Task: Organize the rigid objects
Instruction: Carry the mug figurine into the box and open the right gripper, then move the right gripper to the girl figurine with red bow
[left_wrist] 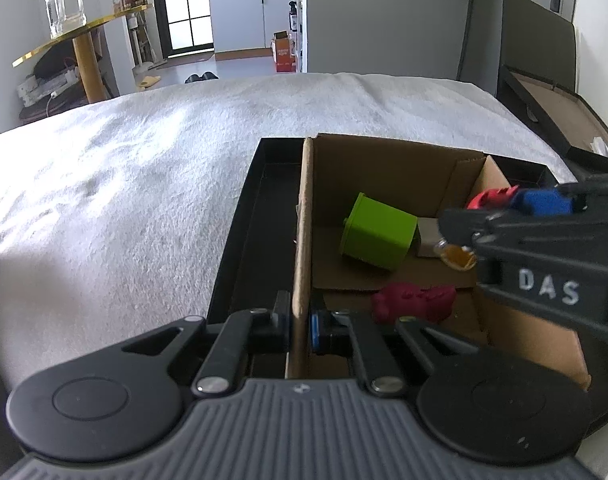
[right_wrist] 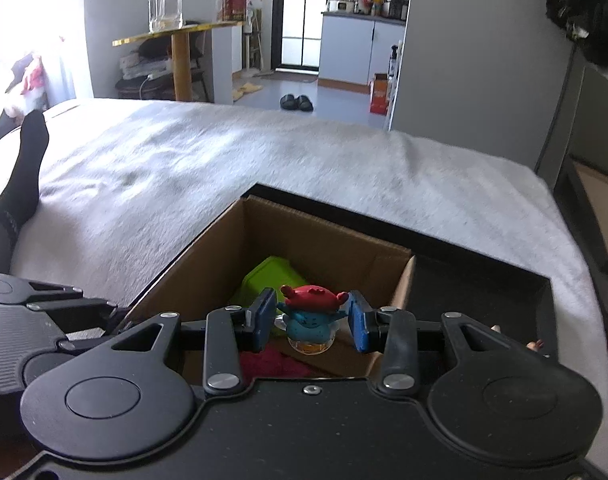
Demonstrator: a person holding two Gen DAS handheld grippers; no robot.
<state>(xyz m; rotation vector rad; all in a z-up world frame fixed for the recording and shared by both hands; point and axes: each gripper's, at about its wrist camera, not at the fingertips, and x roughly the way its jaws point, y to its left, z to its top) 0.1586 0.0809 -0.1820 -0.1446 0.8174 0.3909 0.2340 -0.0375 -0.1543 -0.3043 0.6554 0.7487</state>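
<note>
On the white-blanketed bed (right_wrist: pixel 263 160) sits a black tray (left_wrist: pixel 239 216), and inside it the cardboard box (left_wrist: pixel 384 168), whose left wall the left gripper (left_wrist: pixel 299 328) is clenched on, steadying it. Over the box's near right corner the right gripper (right_wrist: pixel 310 320) grasps the little figurine (right_wrist: pixel 310 316) by its sides, upright, red cap on top, long axis vertical. It looks light, hard and slick, best pinched at the waist; below lie a green block (left_wrist: pixel 378 234) and a crimson toy (left_wrist: pixel 414 302).

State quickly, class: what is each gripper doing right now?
Left gripper: closed on the cardboard box's side wall.
Right gripper: closed on a small blue figurine with a red cap.
</note>
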